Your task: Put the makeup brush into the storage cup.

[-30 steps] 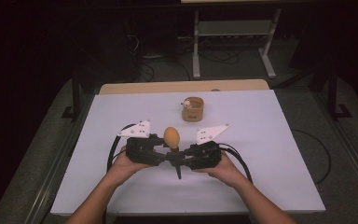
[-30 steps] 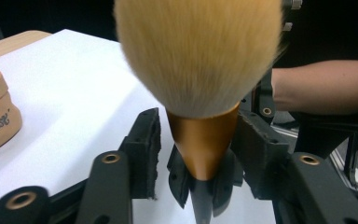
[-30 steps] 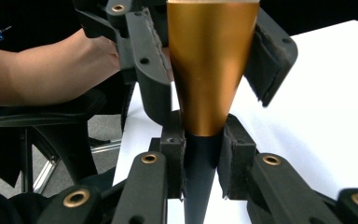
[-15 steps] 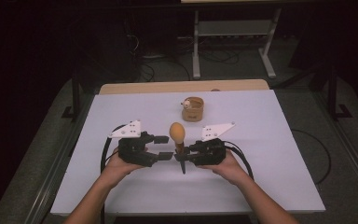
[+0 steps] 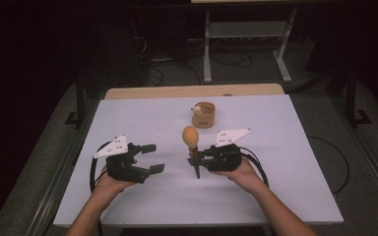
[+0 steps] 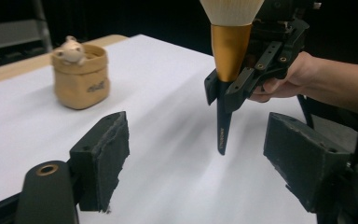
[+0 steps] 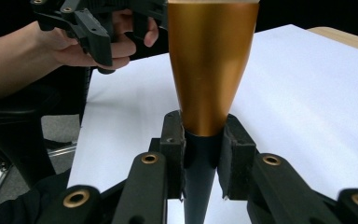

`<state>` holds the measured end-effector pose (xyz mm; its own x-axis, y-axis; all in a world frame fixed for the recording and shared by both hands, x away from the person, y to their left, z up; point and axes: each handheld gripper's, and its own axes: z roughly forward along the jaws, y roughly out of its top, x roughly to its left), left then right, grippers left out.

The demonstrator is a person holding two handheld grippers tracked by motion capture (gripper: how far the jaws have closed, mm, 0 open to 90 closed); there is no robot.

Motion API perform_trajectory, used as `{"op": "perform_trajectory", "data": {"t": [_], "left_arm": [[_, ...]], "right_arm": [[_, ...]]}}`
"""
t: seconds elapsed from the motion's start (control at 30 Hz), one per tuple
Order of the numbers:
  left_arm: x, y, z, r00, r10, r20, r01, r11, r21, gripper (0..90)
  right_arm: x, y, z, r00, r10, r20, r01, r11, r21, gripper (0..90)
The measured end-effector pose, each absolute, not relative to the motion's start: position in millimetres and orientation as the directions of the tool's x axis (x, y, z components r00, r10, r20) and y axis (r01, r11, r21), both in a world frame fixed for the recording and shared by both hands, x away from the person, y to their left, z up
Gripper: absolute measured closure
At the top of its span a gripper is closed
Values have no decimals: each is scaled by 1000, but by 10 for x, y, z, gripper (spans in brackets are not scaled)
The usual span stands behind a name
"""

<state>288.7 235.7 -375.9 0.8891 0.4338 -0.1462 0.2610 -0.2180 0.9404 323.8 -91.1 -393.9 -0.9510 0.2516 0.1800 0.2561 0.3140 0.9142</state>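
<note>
At left, near edge of white bench: left gripper, jaws wide apart and empty, pointed right at brush. At centre, brush upright, bristles up, dark handle tip clear of bench, clamped in right gripper jaws. Beyond, far centre: small tan pot, well apart.

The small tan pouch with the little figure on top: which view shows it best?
The left gripper view: the tan pouch stands close on the white table, its figure and a dark mark on its front distinct. The high view shows the pouch small and far, near the table's far edge.
</note>
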Motion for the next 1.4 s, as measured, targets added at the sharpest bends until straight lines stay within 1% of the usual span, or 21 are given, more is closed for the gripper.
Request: {"op": "perform_trajectory", "data": {"t": [0.17,0.3,0.4,0.5,0.57,0.7,0.8,0.9,1.03,1.13,1.4], "left_arm": [[2790,2481,-3825,866,483,-129,246,-188,951,171],[2709,2552,-3873,847,515,-132,250,-167,954,144],[2659,2599,-3902,836,535,-123,247,-166,955,136],[2600,2662,-3964,817,560,-138,266,-154,952,127],[2574,2679,-3989,812,569,-132,266,-159,951,115],[2573,2689,-4020,809,569,-145,276,-149,950,112],[2571,2676,-4036,811,570,-133,273,-167,947,110],[2583,2691,-4057,822,552,-141,279,-174,944,113],[2582,2706,-4055,819,553,-155,289,-163,943,115],[2572,2706,-4052,815,561,-147,286,-168,943,124],[2570,2697,-4067,814,563,-141,288,-181,940,125]], "right_arm": [[3248,-918,-3938,-946,274,175,259,312,914,733],[3263,-931,-3938,-941,294,169,263,315,912,733],[3271,-941,-3937,-936,311,167,267,315,911,733],[3287,-951,-3931,-931,325,163,268,310,912,733],[3294,-960,-3928,-925,340,170,280,307,910,733],[3328,-970,-3924,-915,369,161,284,310,907,733],[3365,-983,-3919,-907,393,149,282,306,910,733],[3394,-1008,-3924,-899,412,148,290,309,906,733],[3453,-1029,-3926,-883,441,162,317,304,899,733],[3500,-1055,-3924,-872,456,176,327,276,904,733],[3580,-1119,-3935,-844,510,168,338,261,904,733]]}}
